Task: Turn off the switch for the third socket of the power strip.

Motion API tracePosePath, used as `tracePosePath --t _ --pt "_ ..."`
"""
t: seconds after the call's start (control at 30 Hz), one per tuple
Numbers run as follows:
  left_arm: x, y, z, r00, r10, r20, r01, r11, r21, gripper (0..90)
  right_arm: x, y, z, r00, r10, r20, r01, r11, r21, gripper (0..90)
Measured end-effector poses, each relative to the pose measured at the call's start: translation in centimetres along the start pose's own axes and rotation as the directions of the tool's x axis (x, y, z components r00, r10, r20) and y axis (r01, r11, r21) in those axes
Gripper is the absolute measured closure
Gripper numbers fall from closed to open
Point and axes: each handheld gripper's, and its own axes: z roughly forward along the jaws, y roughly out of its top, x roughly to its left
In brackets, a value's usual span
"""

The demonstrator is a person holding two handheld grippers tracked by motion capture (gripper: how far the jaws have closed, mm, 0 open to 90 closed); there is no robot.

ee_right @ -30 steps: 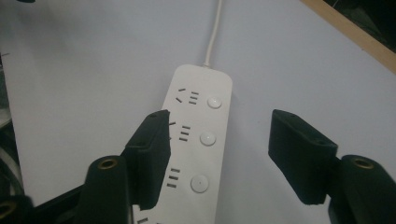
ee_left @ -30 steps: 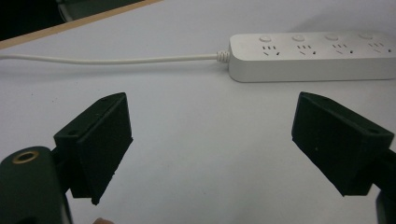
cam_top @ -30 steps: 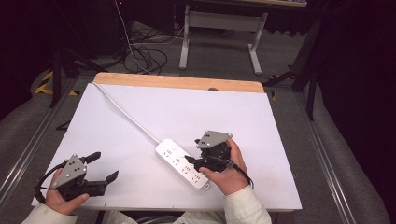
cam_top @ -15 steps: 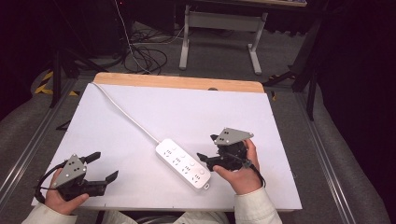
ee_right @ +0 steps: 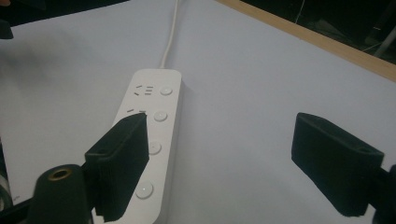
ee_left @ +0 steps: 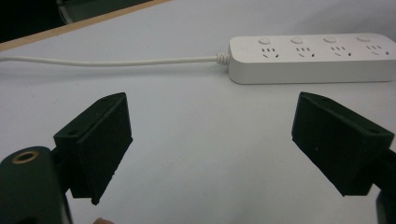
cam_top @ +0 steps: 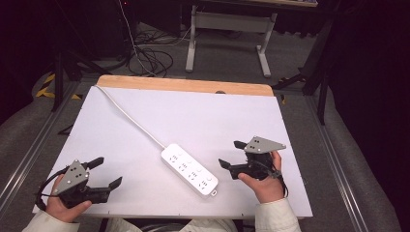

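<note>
At the table's (cam_top: 145,116) near left corner the left hand (cam_top: 60,205) holds the left gripper (cam_top: 106,172), its jaws spread wide and pointing right, with nothing between them. In the left gripper view the two black jaws stand far apart over bare white tabletop, and the power strip (ee_left: 310,59) lies beyond them, well apart, with its cord (ee_left: 112,62) running off to the left.

In the high view the strip (cam_top: 189,169) lies flat near the middle of the table's front half, set on a slant, its sockets and buttons facing up. Its white cord (cam_top: 128,117) runs from its far end to the table's far left corner.

Just right of the strip, the right hand (cam_top: 263,183) holds the right gripper (cam_top: 229,154), jaws wide and empty, pointing left toward the strip but not touching it. In the right gripper view the strip (ee_right: 154,135) lies partly behind the left-hand jaw; the other jaw stands over bare table.
</note>
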Motion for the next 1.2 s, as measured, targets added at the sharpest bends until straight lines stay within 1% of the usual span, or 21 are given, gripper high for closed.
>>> tracePosePath --t 0.17,0.33,0.4,0.53,0.63,0.67,0.73,0.77,0.87,0.9,0.93,1.03,1.17,1.2 --pt "0.0 0.0 0.0 1.0000 -0.001 -0.002 0.001 1.0000 -0.001 12.6 -0.4 -0.8 -0.5 1.0000 0.008 -0.003 -0.008 1.000 -0.019 18.9" --pt "0.0 0.0 -0.1 1.0000 0.001 -0.004 -0.001 1.0000 -0.001 12.6 -0.8 -2.2 -0.7 0.9999 0.009 -0.014 -0.010 1.000 -0.012 16.6" --pt "0.0 0.0 -0.1 1.0000 -0.005 -0.005 0.005 1.0000 -0.002 12.6 -0.9 -2.8 -0.8 0.9997 0.019 -0.014 -0.019 1.000 -0.014 16.2" --pt "0.1 0.0 -0.1 1.0000 0.004 -0.006 -0.004 1.0000 -0.001 12.6 -1.1 -3.9 -1.1 0.9993 0.037 -0.011 -0.037 0.999 -0.027 15.8" --pt "0.1 0.0 -0.1 1.0000 0.003 -0.007 -0.003 1.0000 -0.001 12.6 -1.3 -4.5 -1.3 0.9991 0.042 -0.010 -0.042 0.999 -0.033 15.8" --pt "0.1 0.0 -0.1 1.0000 0.003 -0.007 -0.003 1.0000 0.003 12.6 -1.4 -4.9 -1.4 0.9988 0.049 -0.009 -0.049 0.998 -0.032 15.8" --pt "0.2 0.0 -0.1 1.0000 0.003 -0.005 -0.003 1.0000 0.008 12.6 -1.4 -5.1 -1.5 0.9985 0.054 -0.009 -0.054 0.998 -0.032 15.8" --pt "0.2 0.0 -0.1 1.0000 -0.004 -0.006 0.004 1.0000 0.006 12.6 -1.5 -5.3 -1.5 0.9981 0.061 -0.007 -0.061 0.998 -0.031 15.8" --pt "0.2 0.1 -0.2 1.0000 0.000 -0.009 0.000 1.0000 0.010 12.6 -1.8 -6.3 -1.5 0.9962 0.087 -0.009 -0.087 0.996 -0.020 15.8" --pt "0.3 0.1 -0.2 0.9999 0.007 -0.010 -0.006 0.9999 0.012 12.6 -1.8 -6.3 -1.5 0.9962 0.087 -0.009 -0.087 0.996 -0.020 15.8" --pt "0.2 0.0 -0.2 0.9999 0.008 -0.012 -0.008 0.9999 0.013 12.5 -1.9 -6.8 -1.6 0.9955 0.094 -0.008 -0.094 0.995 -0.012 15.8" --pt "0.3 0.0 -0.2 0.9999 0.009 -0.013 -0.009 0.9999 0.014 12.5 -2.0 -7.3 -1.6 0.9948 0.101 -0.004 -0.101 0.995 -0.006 15.8" --pt "0.3 0.0 -0.2 0.9999 0.002 -0.010 -0.002 0.9999 0.013 12.2 -2.2 -8.1 -1.9 0.9935 0.113 -0.005 -0.113 0.993 -0.014 15.7" --pt "0.4 0.0 -0.2 0.9999 0.007 -0.010 -0.007 0.9999 0.015 11.8 -2.2 -8.3 -1.9 0.9933 0.115 -0.010 -0.116 0.993 -0.016 15.7"
